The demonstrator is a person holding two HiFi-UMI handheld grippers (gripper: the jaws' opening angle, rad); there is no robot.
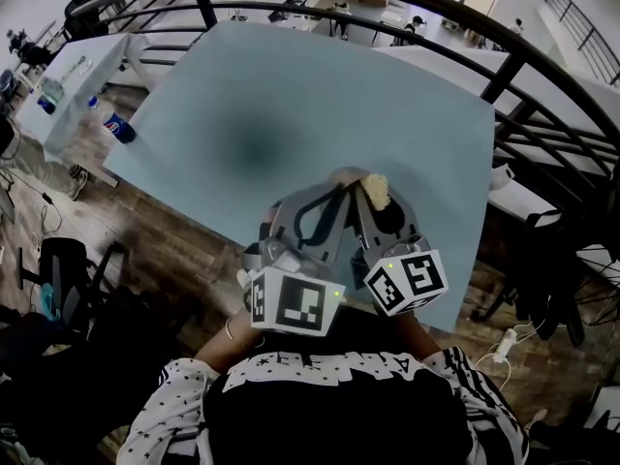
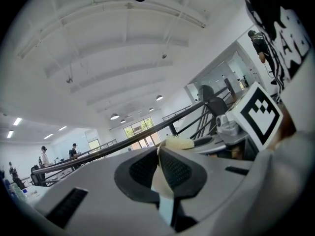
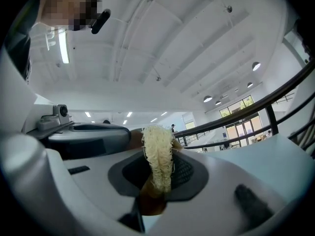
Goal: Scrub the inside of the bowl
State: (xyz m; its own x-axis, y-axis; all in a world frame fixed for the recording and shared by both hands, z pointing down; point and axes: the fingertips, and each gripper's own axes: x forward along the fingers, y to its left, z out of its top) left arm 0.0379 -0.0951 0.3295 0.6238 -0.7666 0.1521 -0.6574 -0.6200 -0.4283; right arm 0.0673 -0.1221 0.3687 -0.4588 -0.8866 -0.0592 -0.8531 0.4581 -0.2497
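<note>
Up near the person's chest, over the near side of the blue table [image 1: 407, 95], the 2 grippers sit side by side & block most of the bowl [image 1: 345, 173]. Only 1 thin brown curve of it peeks out past their tips in the head view. The rest is hidden, so its shape & inside can't be made out. On the left gripper [image 2: 158, 154] the fingers are nearly together, pinching a thin pale wall, prob. the bowl's side seen edge-on, cream on that face. On the right gripper [image 3: 158, 168] the fingers are closed on a scrubber [image 3: 157, 149], a pale yellow stringy pad w/ a brown bit low down between them. Can't tell if that brown bit is scrubber or bowl. The scrubber sticks out past the fingertips, just beside the brown curve; touching or not is hard to see. The bowl looks held up off the table.
</note>
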